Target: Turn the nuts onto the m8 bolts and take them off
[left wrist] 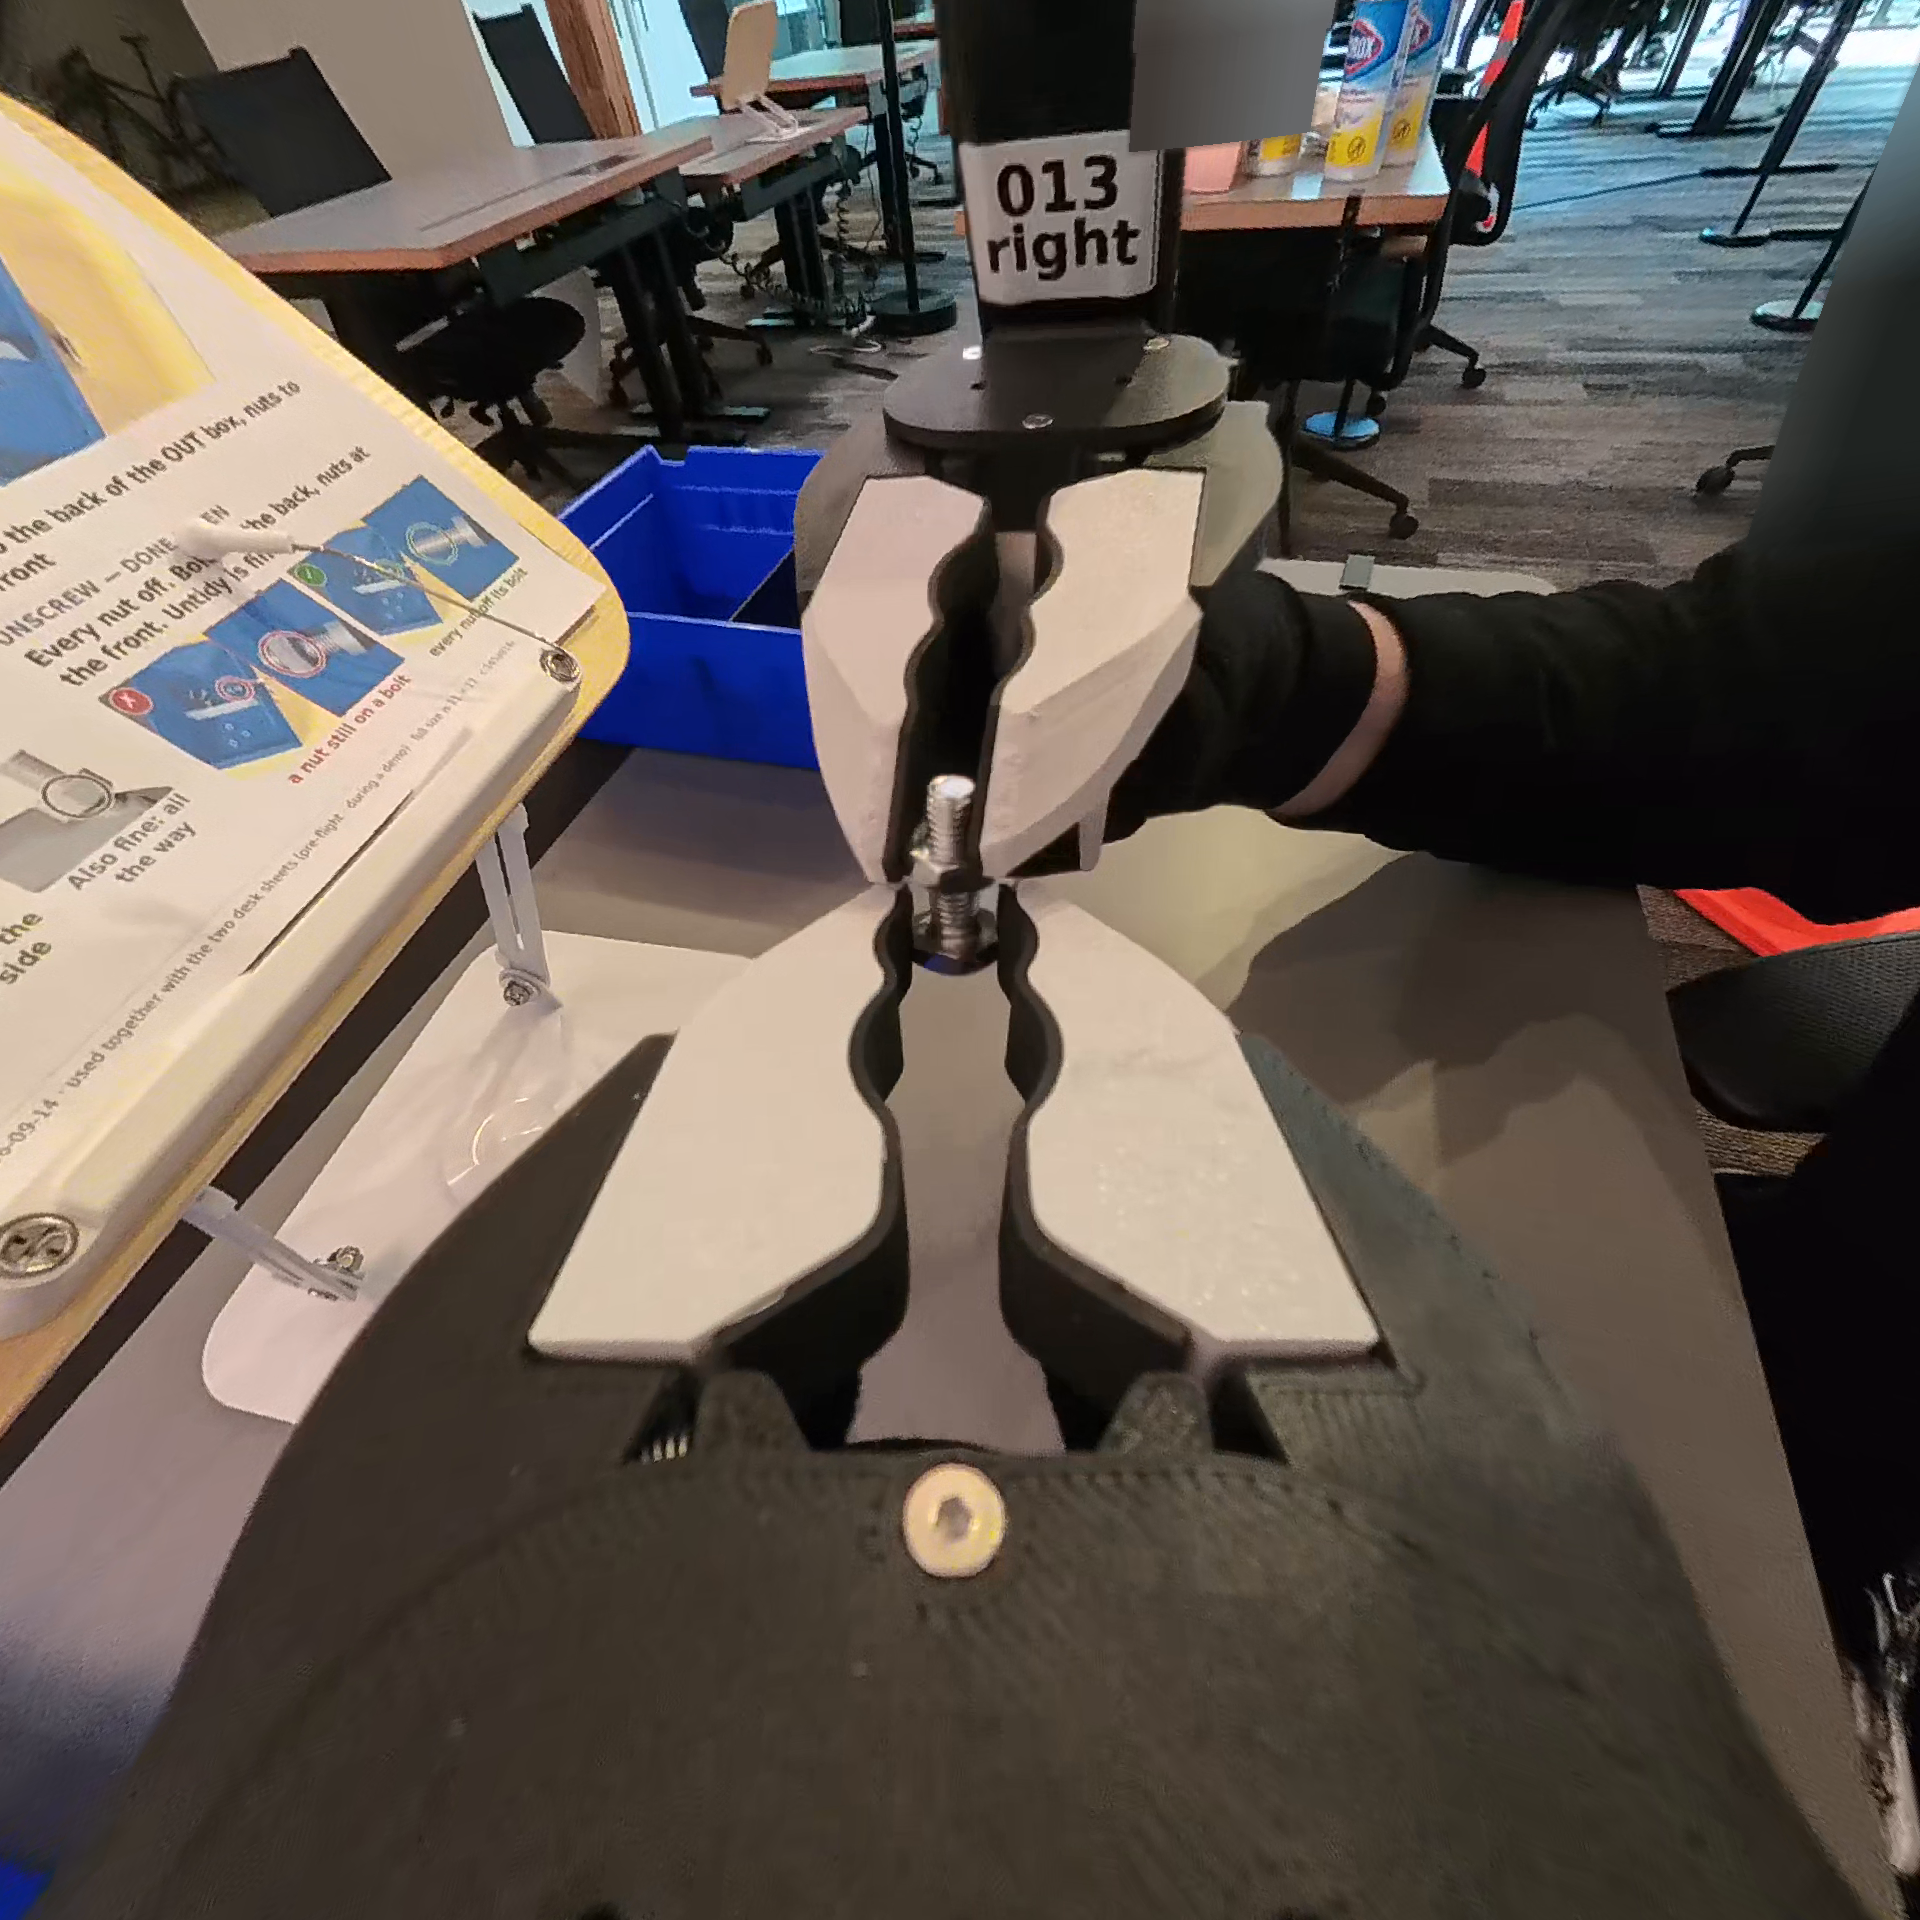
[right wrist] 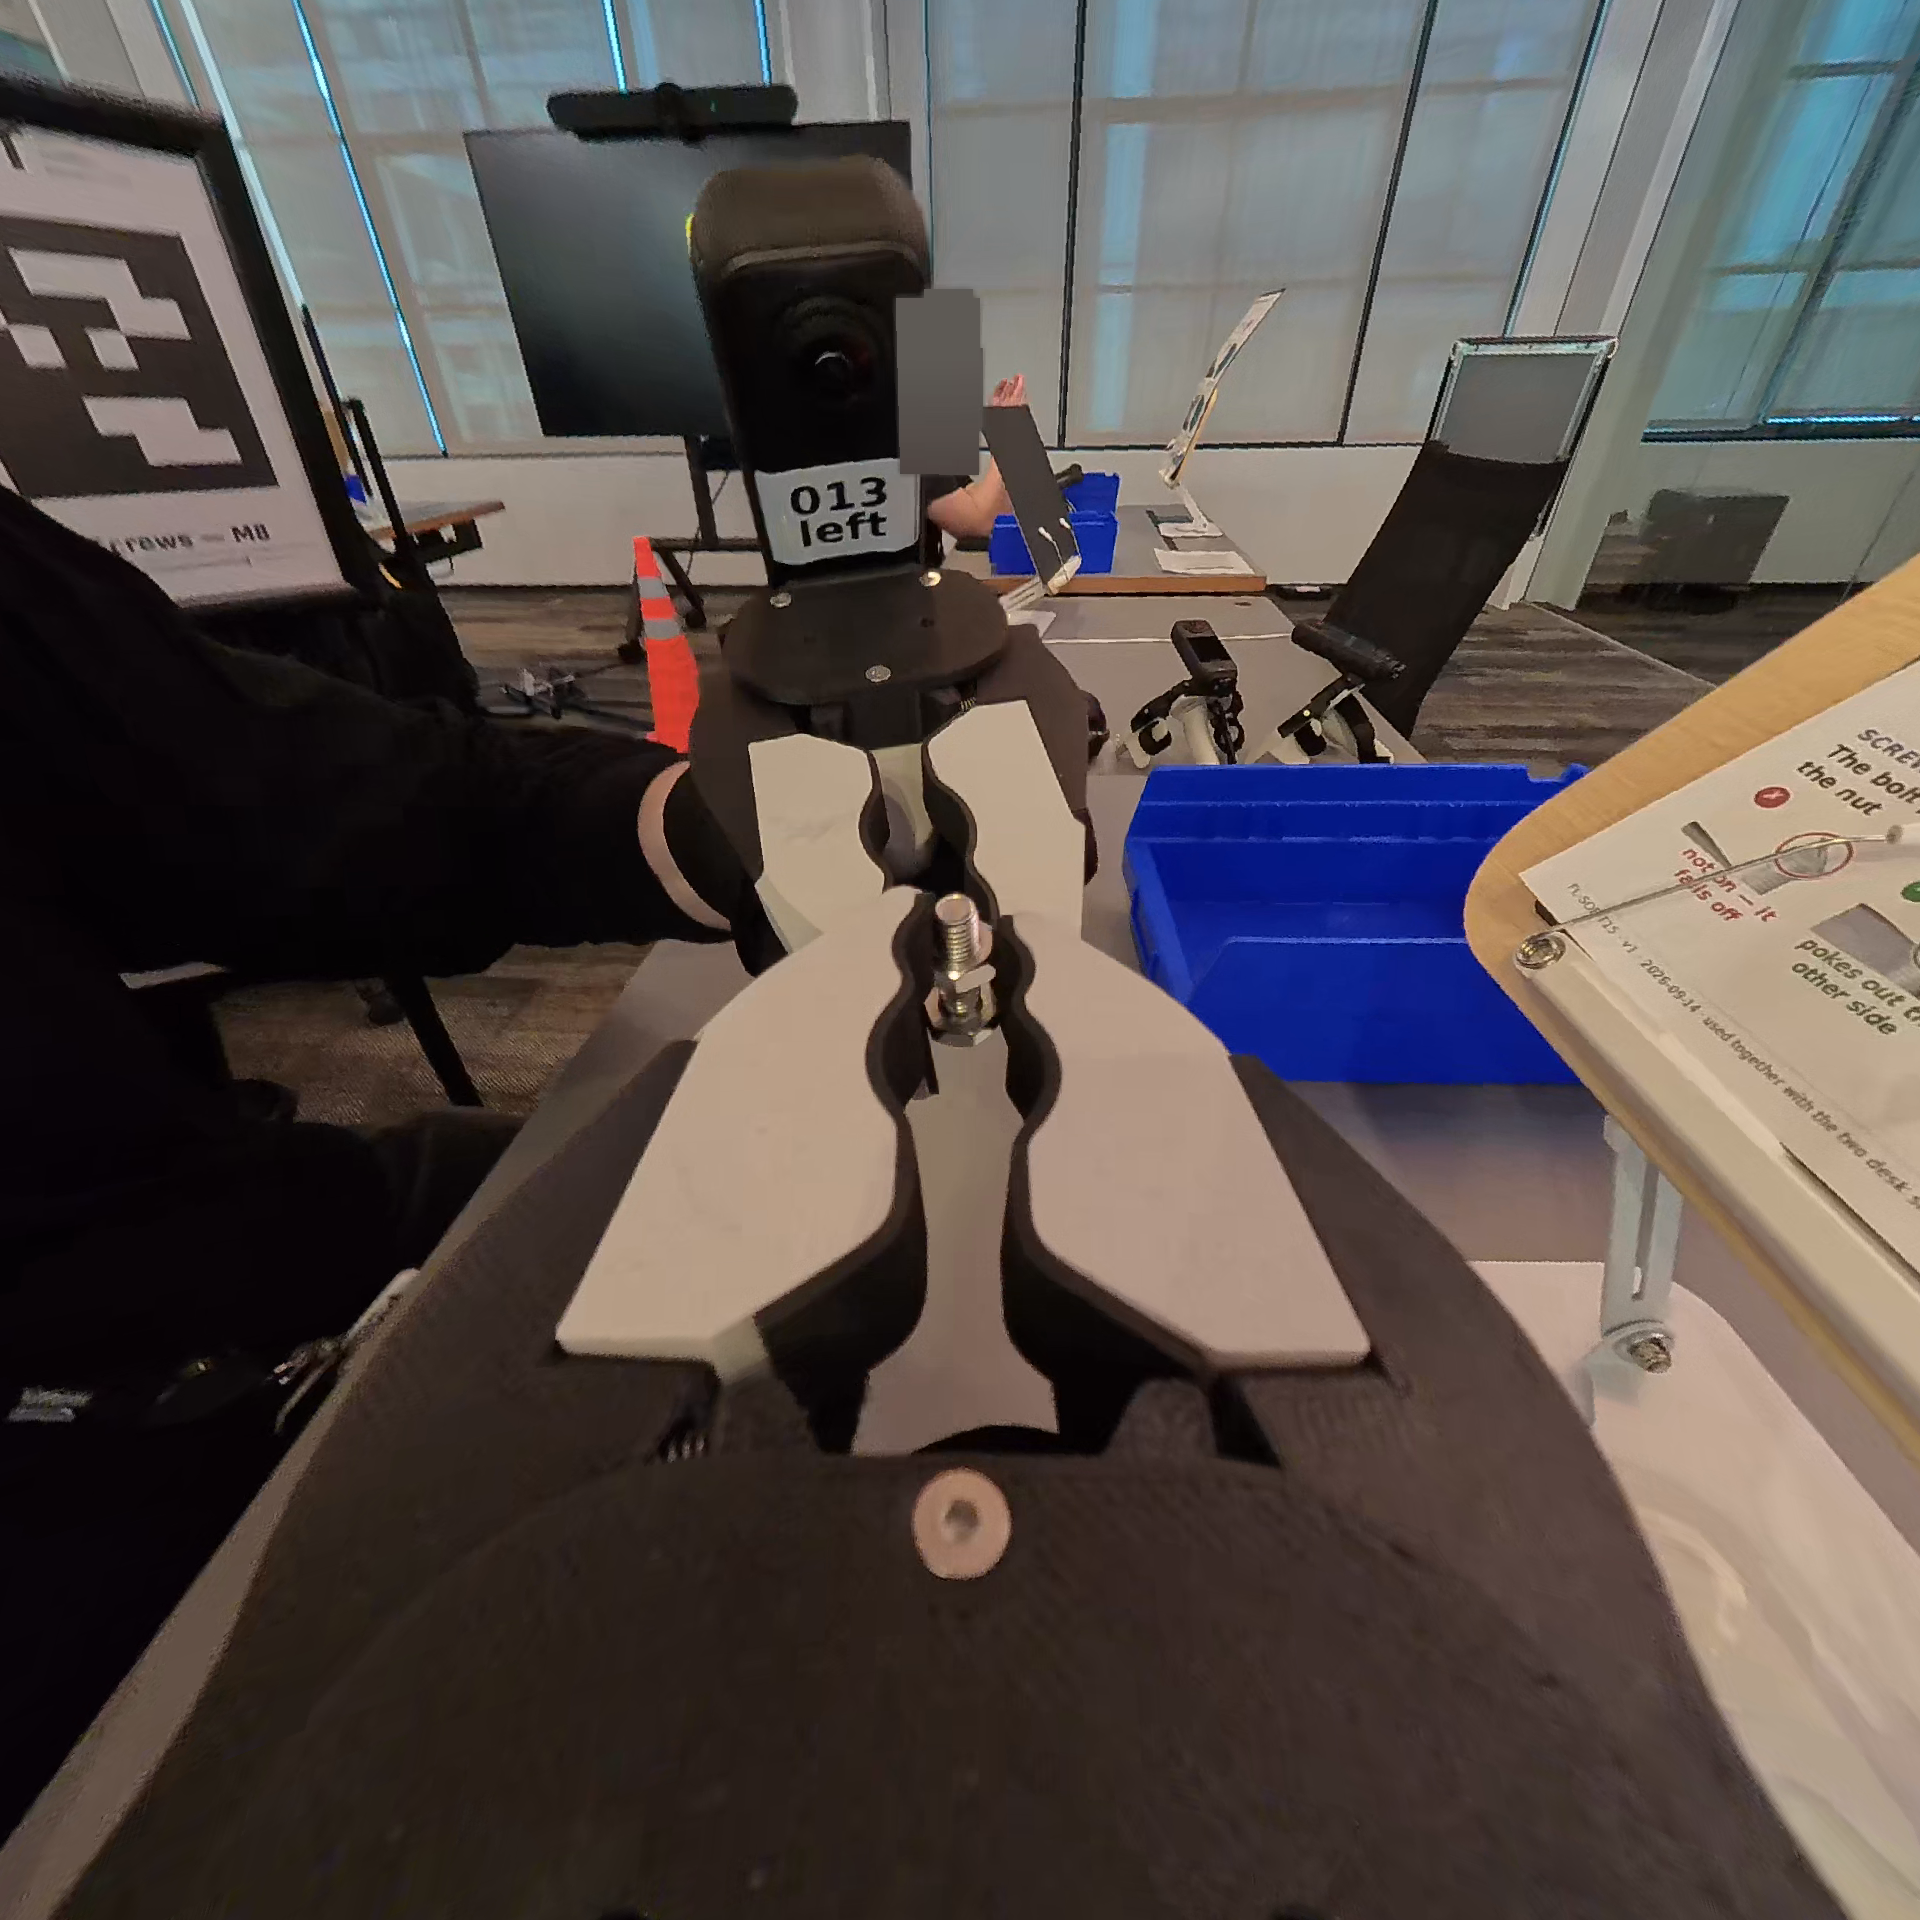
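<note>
Blocking the left side – slanted board [left wrist: 260, 665] on thin legs. Standing behind – blue bin [left wrist: 707, 613]. Meeting tip to tip in the middle, left gripper [left wrist: 951, 914] and right gripper [right wrist: 961, 997]. Leaving bare table [left wrist: 1403, 1039] to the right.

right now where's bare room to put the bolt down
Bare grey table between the blue bin and the instruction stand. The bin's floor also looks bare. It is crowded where both grippers meet at the bolt.

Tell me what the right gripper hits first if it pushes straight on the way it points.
Likely the left gripper: the two face each other tip to tip, almost touching, around the bolt. The right gripper has its jaws at the nut, so hardly any free travel remains.
</note>
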Demonstrator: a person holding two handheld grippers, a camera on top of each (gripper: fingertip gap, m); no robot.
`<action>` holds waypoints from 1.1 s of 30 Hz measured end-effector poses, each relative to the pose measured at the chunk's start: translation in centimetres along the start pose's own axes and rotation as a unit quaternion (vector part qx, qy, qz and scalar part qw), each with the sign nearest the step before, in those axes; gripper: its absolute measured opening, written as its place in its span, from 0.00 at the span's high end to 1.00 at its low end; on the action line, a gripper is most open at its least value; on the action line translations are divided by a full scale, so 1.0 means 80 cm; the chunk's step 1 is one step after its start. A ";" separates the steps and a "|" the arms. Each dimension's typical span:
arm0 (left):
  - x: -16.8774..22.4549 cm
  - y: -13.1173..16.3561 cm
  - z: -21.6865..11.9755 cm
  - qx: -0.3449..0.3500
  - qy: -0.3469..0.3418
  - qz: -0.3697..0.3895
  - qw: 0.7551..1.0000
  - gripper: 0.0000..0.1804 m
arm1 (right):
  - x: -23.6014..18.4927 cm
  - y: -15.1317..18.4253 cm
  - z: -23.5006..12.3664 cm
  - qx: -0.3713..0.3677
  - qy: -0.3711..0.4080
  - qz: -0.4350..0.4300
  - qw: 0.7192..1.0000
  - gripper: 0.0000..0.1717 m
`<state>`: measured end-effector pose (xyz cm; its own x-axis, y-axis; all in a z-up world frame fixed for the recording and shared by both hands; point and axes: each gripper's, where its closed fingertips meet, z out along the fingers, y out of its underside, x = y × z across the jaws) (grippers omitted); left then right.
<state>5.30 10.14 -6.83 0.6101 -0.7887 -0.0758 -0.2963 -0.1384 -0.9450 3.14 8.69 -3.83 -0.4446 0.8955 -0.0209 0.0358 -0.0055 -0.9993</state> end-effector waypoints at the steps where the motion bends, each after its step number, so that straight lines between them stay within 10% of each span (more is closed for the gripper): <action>1: -0.001 0.000 0.000 -0.001 -0.004 0.005 1.000 0.92 | 0.002 -0.001 -0.001 0.003 -0.001 0.013 1.000 0.94; 33: 0.036 -0.023 0.003 0.077 0.133 -0.079 0.985 0.91 | -0.025 -0.022 -0.017 0.054 -0.088 0.021 0.994 0.94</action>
<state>7.81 8.23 -5.36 0.4194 -0.8964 0.1436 -0.0860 -0.1967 -0.9767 5.13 7.52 -2.01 -0.5956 0.8012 -0.0578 -0.0351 -0.0978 -0.9946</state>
